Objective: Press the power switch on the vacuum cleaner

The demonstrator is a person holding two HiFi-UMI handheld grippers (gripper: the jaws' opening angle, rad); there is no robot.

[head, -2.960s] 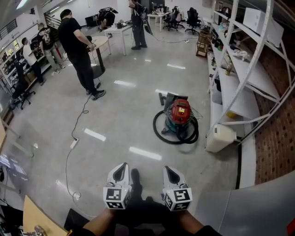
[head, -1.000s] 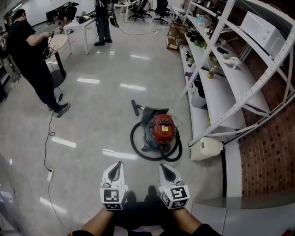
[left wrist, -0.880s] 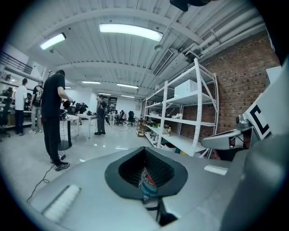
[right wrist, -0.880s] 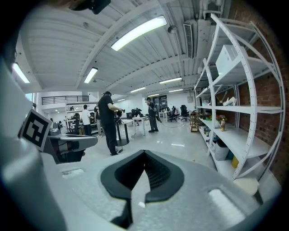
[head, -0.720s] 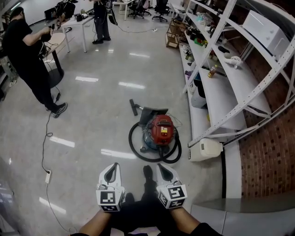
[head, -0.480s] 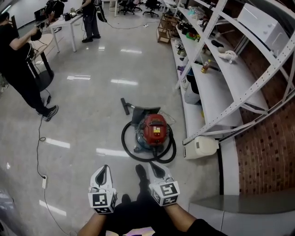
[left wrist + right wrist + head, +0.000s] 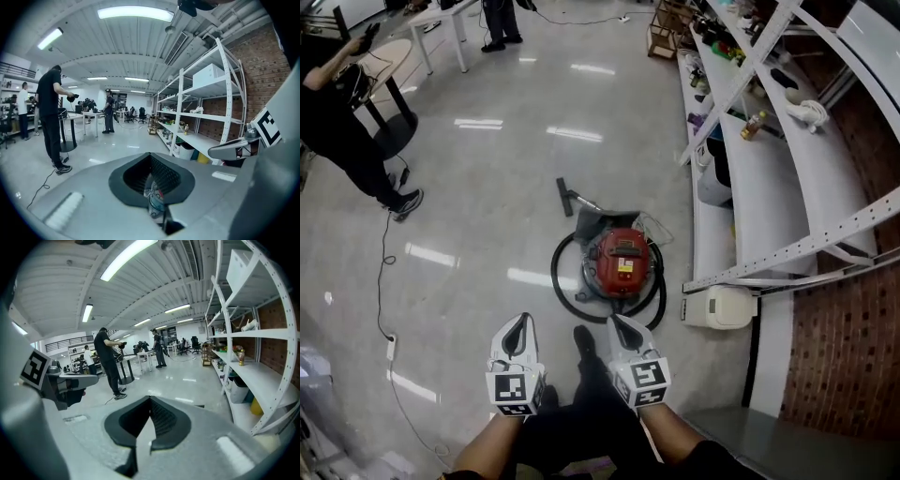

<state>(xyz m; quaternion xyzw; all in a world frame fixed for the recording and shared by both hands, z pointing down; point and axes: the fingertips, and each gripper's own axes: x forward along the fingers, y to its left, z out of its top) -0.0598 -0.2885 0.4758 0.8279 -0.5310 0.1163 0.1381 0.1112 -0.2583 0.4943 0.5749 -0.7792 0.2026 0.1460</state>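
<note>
Nearest the viewer, the left gripper and right gripper point forward just short of the vacuum cleaner, each with its jaws pressed together and nothing held. The vacuum cleaner sits ahead on the glossy pale floor. It is a squat drum with a rounded red plastic lid and a bluish body, ringed by a coiled black hose. It looks heavy and stable enough to take a firm push. The hard lid needs no grasp, only a closed jaw tip on the switch, which is too small to pick out. To the vacuum's right and beyond it stands white metal shelving.
</note>
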